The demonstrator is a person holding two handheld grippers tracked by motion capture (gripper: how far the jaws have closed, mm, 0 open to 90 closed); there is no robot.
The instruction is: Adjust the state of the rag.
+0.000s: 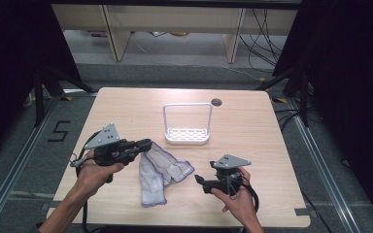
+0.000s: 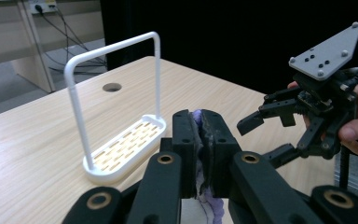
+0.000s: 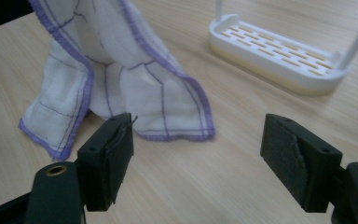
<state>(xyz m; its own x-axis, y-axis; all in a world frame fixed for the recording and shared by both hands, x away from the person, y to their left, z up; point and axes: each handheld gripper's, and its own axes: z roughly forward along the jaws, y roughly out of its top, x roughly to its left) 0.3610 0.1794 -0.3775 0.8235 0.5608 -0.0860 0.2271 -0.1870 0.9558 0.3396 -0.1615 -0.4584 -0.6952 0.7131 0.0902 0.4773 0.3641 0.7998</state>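
Dark curtains and pale furniture legs are seen behind a light wooden surface (image 1: 252,131). On it, slightly past the middle, a white rack (image 1: 186,124) with a slotted base and a tall loop handle is set upright, and a round cable hole (image 1: 216,102) is seen just to its far right.

A white cloth (image 1: 160,172) with purple edging and thin purple lines is found near the middle of the surface, nearer than the rack and apart from it. One corner of it is lifted toward the left, while the rest is draped down and lies crumpled on the wood.

The left claw (image 1: 145,144) is held level at the left and is closed on that lifted corner; in the left gripper view the purple-edged fabric (image 2: 199,126) is seen pinched between the two pads.

The right claw (image 1: 199,180) is held low at the near right, pointed left toward the cloth. Its jaws are spread wide with nothing between them, and the cloth's lower hem (image 3: 172,136) is seen just beyond the pads, untouched.
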